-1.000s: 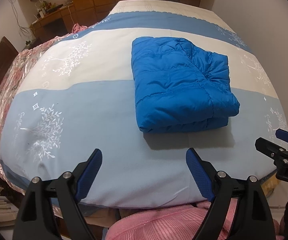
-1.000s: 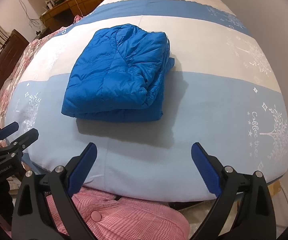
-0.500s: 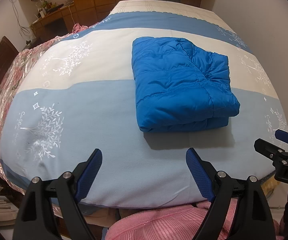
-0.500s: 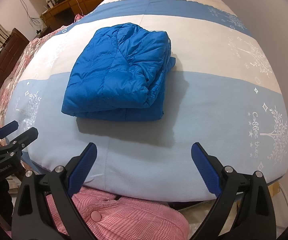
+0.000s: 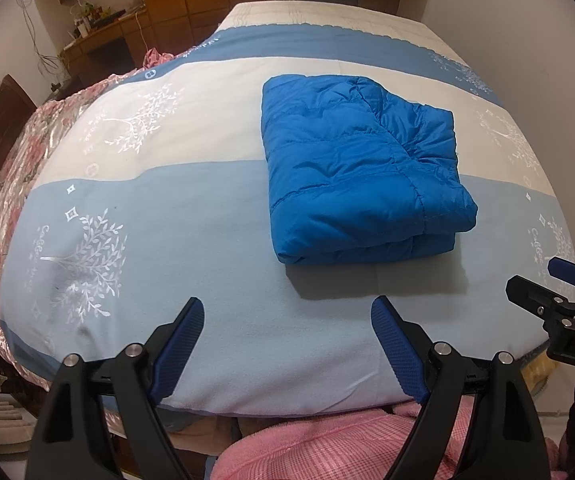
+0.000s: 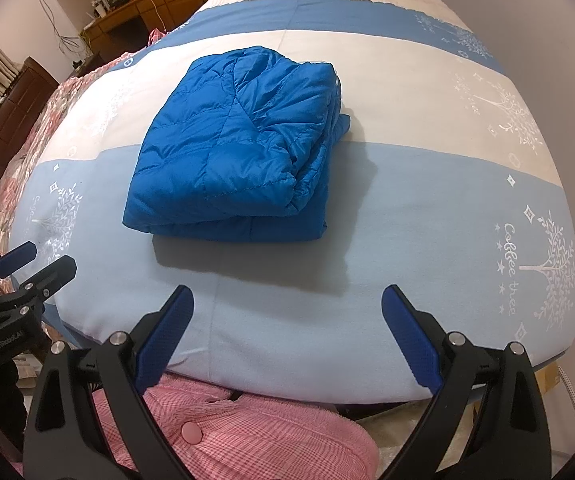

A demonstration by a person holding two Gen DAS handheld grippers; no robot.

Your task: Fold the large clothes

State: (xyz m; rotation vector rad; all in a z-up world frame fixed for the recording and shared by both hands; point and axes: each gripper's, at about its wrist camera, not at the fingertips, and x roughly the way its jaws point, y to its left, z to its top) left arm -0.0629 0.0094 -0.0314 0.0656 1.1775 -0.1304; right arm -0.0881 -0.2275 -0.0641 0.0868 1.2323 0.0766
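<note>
- Nothing has changed across the last second: the blue padded jacket (image 5: 361, 172) lies in the same spot and the same folded shape, and neither claw has shifted. I read this as a finished fold, with both hands holding clear of it.
- Left gripper (image 5: 287, 344): its jaws stand wide apart with nothing between them, hovering above the near edge of the bed (image 5: 207, 360). The jacket lies ahead of it and a little to its right, well apart from the blue pads.
- The jacket sits as a compact, layered rectangle around the middle of the bed, straddling the line between the cream band and the pale blue band of the bedspread (image 6: 427, 220). Its thick folded edge faces the near edge; one small flap pokes out on its right side in the right wrist view.
- Right gripper (image 6: 287, 332): its jaws also stand wide and empty, above the near edge. The jacket lies ahead and slightly to its left, not touched.
- Beneath both claws a pink checked garment (image 6: 227, 432) shows, worn by the person.
</note>
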